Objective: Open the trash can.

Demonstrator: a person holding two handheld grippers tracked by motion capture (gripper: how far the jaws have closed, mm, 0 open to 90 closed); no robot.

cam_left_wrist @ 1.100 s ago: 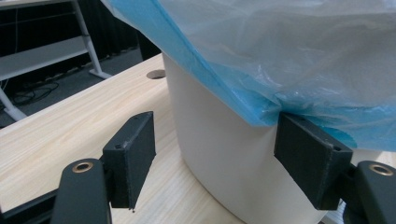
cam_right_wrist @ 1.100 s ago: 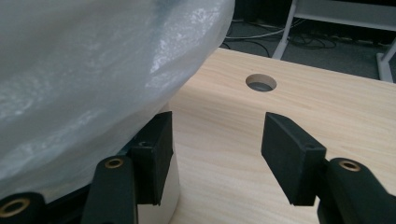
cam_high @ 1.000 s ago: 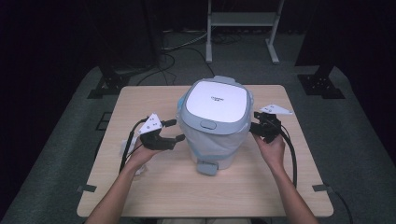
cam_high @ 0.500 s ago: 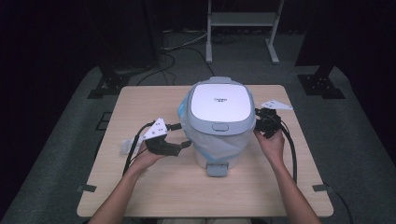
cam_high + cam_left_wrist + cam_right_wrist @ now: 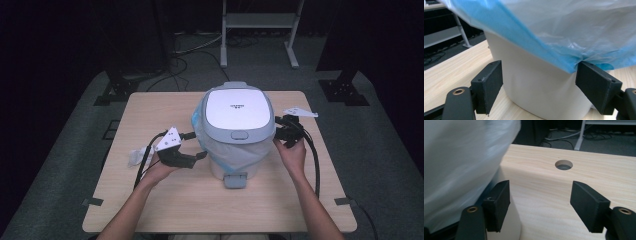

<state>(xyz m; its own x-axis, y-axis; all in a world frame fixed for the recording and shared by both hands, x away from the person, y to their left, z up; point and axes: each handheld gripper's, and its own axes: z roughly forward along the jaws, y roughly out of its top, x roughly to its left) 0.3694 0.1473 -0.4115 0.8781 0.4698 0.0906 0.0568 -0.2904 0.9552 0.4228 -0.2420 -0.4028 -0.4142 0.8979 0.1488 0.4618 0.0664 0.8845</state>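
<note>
A white pedal bin with a grey-rimmed lid (image 5: 239, 110) stands mid-table, its pedal (image 5: 235, 181) facing me. A blue-tinted bag (image 5: 232, 156) hangs over its rim. My left gripper (image 5: 197, 145) is open at the bin's left side. In the left gripper view the jaws (image 5: 540, 67) straddle the white bin wall (image 5: 536, 85), and the bag's blue edge (image 5: 524, 32) reaches down to the right-hand jaw. My right gripper (image 5: 277, 128) is open beside the bin's right side. In the right gripper view its jaws (image 5: 539, 192) frame bare table, with the blurred bag (image 5: 461, 162) at the left.
A crumpled white scrap (image 5: 136, 156) lies left of my left hand. A white sheet (image 5: 300, 111) lies near the table's right edge. The wooden table (image 5: 165, 205) has a round cable hole (image 5: 564, 165). A metal stand (image 5: 260, 20) and cables are on the floor behind.
My left gripper moved right, up to the bin's side. The bin shifted slightly right, its pedal swinging the same way. The right gripper stayed by the bin.
</note>
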